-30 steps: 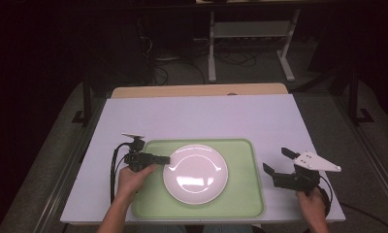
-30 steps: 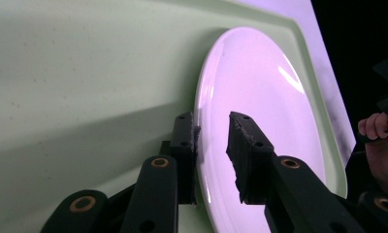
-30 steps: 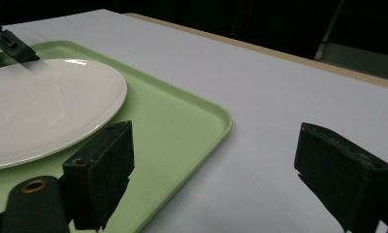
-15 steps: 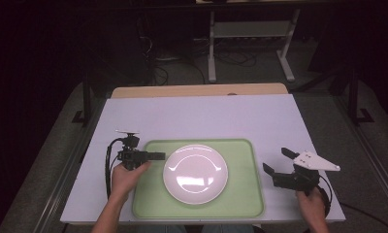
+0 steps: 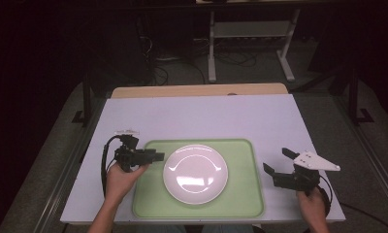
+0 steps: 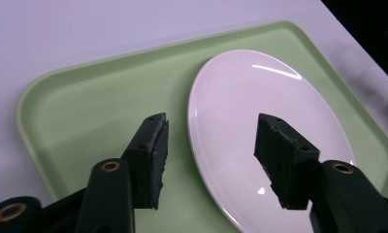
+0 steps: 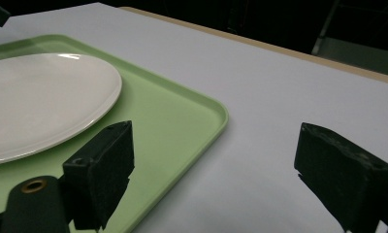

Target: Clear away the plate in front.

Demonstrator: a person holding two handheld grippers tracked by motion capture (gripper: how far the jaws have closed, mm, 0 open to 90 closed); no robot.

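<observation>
White table point(image 5: 192, 116); green tray point(image 5: 240, 160) on it (flat).

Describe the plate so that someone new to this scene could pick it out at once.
On the white table lies a light green tray near the front edge. The plate rests at its middle: round, glossy white and empty, the sole dish there.

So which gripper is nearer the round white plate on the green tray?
Left. The left gripper hovers open just off the round white plate, at its left rim. The right gripper waits open beyond the green tray, over the table.
</observation>
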